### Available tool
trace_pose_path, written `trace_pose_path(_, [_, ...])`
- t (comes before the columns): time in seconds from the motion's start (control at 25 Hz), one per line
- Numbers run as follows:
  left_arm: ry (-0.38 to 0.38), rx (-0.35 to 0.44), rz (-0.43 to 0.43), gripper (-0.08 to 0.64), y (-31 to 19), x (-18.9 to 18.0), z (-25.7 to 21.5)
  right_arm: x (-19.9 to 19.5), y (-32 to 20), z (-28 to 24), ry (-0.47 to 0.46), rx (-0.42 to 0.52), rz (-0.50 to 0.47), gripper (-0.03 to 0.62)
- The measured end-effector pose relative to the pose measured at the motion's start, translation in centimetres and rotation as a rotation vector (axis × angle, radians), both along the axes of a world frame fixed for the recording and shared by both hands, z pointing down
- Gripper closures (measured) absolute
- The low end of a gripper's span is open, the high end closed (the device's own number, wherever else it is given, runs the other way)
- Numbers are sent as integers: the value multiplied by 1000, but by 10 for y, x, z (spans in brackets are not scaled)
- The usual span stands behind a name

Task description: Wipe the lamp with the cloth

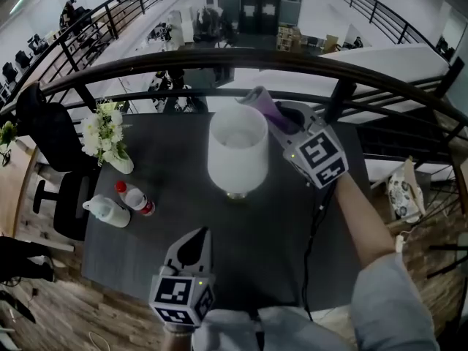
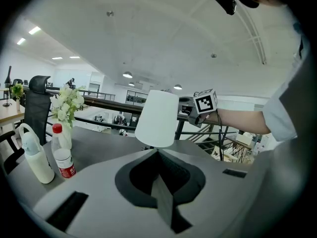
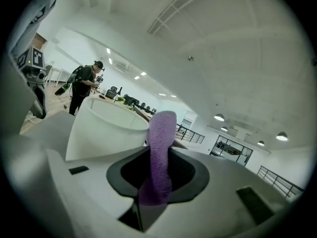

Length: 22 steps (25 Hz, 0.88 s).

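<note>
While my right claw pinches the soft, limp cloth against the upper right rim of the lamp, mid-frame on the bench, my left claw is closed and empty. I judge the shade light and tippable, so wipe gently.

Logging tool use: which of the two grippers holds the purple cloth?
The right gripper, up beside the lamp at its top rim, is clamped on the purple cloth; the left gripper is shut with nothing between its jaws.

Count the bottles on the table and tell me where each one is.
2. The red-capped bottle stands near the left edge of the table; the white bottle stands beside it, nearer that edge. The lamp could hide another.
</note>
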State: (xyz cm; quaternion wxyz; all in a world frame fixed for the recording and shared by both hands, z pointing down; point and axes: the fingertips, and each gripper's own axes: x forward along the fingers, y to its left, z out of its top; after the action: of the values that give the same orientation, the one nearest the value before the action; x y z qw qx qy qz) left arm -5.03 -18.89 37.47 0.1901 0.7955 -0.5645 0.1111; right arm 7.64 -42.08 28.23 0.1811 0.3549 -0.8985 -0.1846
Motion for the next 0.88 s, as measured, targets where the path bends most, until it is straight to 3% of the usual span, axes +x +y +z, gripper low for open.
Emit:
trace_pose_path(0.52, [-5,-16,-1,551,-5,13,5,21,-4,67,9,-186,-12,497])
trace_pose_path(0.88, [-5,-14,-22,551,-13,7,7,-4,-28,49,24,-188,-123,497])
